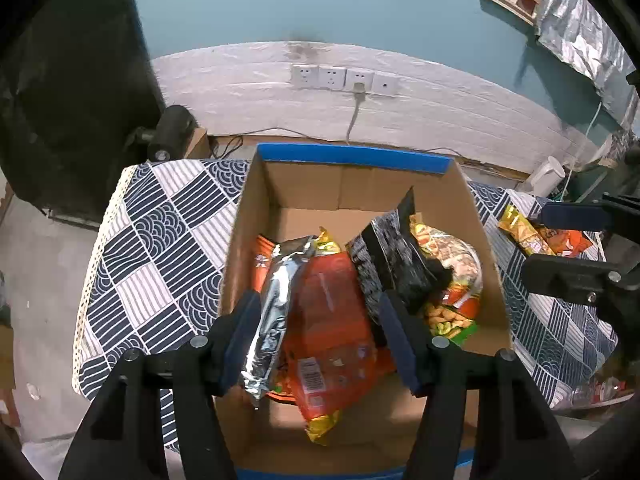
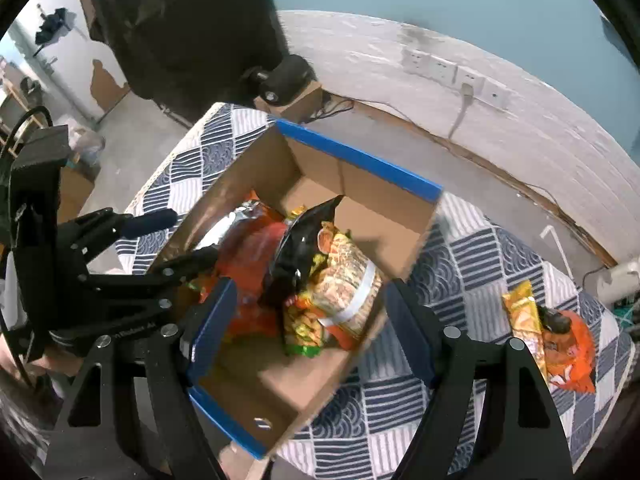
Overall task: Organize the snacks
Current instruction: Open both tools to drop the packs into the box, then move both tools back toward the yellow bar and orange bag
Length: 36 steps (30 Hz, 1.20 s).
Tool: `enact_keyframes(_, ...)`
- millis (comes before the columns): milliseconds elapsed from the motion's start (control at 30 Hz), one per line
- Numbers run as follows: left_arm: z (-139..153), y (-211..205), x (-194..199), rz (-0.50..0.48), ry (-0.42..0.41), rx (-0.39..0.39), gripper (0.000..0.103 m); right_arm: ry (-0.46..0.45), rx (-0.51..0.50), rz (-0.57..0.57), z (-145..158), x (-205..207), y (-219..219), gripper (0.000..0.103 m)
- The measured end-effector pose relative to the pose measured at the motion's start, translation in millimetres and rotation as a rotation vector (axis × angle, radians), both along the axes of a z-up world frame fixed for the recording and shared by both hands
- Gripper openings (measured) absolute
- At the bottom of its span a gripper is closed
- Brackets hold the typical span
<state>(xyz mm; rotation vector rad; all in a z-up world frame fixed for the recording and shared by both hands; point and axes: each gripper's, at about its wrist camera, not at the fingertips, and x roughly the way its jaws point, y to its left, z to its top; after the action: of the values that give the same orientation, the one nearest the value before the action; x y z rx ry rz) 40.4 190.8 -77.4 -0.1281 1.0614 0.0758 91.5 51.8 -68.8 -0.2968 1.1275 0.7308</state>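
We see desk (image 2: 460,264) covered by navy-and-white patterned cloth (image 1: 160,248). Cardboard box (image 2: 360,184) with blue-taped rims sits directly on cloth. Well apart from box we see yellow packet (image 2: 522,316) touching orange packet (image 2: 572,352).

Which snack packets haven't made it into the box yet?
The yellow packet and orange packet, lying together on the patterned cloth; the others are piled in the cardboard box.

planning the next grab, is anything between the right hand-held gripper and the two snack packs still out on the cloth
Nothing visible blocks it. The right hand-held gripper hangs open over the cardboard box; the yellow pack and orange pack lie to its right on bare tablecloth, outside the box.
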Motion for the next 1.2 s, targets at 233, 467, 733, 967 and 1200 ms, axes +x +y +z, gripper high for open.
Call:
enact_keyframes(233, 8.1, -27.9, 4.0, -0.055, -0.01, -0.007, 0.063, -0.028, -0.022, -0.032, 2.9, -1.3, -36.2, 0.077)
enact_keyframes(467, 15.8, -69.7, 13.6, -0.131, -0.013, -0.001, 0.067, -0.033, -0.045, -0.075, -0.5, 2.9, -86.3, 0.077)
enact_keyframes(733, 19.7, -120.7, 24.6, -0.204, 0.003, 0.015, 0.07, -0.038, -0.116, -0.112, -3.2, 13.4, -154.3, 0.077)
enact_keyframes(967, 19.0, -162.0, 39.0, -0.243, 0.016, -0.002, 0.073, -0.045, -0.174, -0.134, -8.0, 39.8, -209.8, 0.077)
enact_keyframes(1200, 7.6, -199.9, 62.9, -0.26, 0.056, -0.028, 0.074, -0.073, -0.219, -0.108, -13.5, 64.7, -240.1, 0.078)
